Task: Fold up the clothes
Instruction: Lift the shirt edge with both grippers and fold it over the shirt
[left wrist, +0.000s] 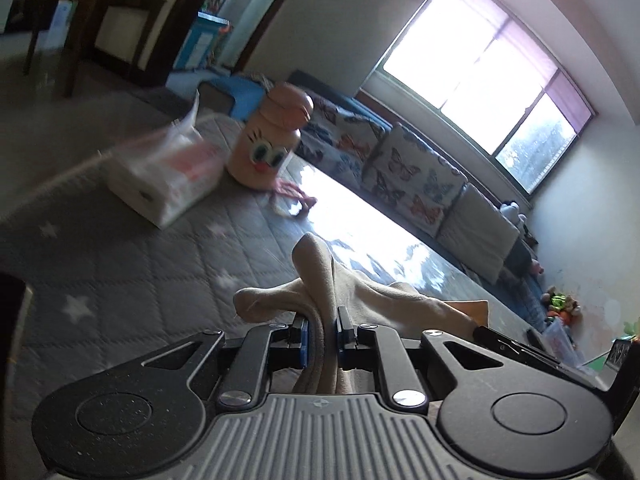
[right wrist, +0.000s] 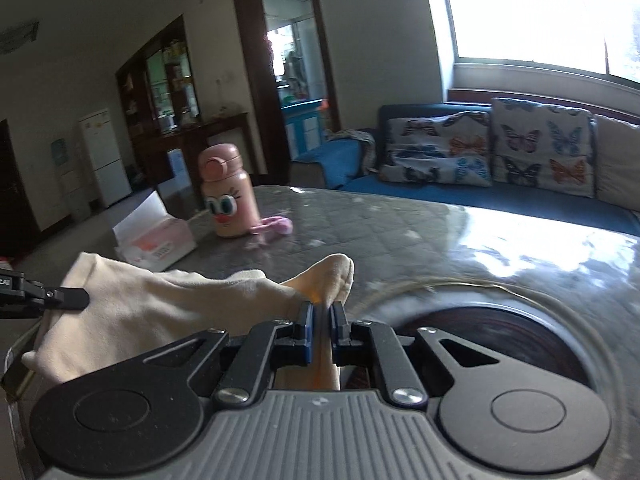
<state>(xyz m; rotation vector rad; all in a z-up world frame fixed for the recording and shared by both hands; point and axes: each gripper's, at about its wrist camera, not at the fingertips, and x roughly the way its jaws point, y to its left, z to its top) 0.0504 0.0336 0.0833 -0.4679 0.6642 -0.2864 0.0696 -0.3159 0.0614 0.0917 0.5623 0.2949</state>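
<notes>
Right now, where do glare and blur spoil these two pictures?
Left wrist view: the window is blown out, glare whitens the table, and the tissue box is smeared by motion. Right wrist view: the window is again overexposed, glare lies on the table, and the pink bottle is soft.

Your left wrist camera sits just behind its tool (left wrist: 323, 334), rolled sideways, looking low across the tabletop (left wrist: 120, 264) toward the sofa (left wrist: 404, 168). Your right one views level. Both share the pink bottle (right wrist: 227, 194) and tissue pack (right wrist: 154, 240).
</notes>
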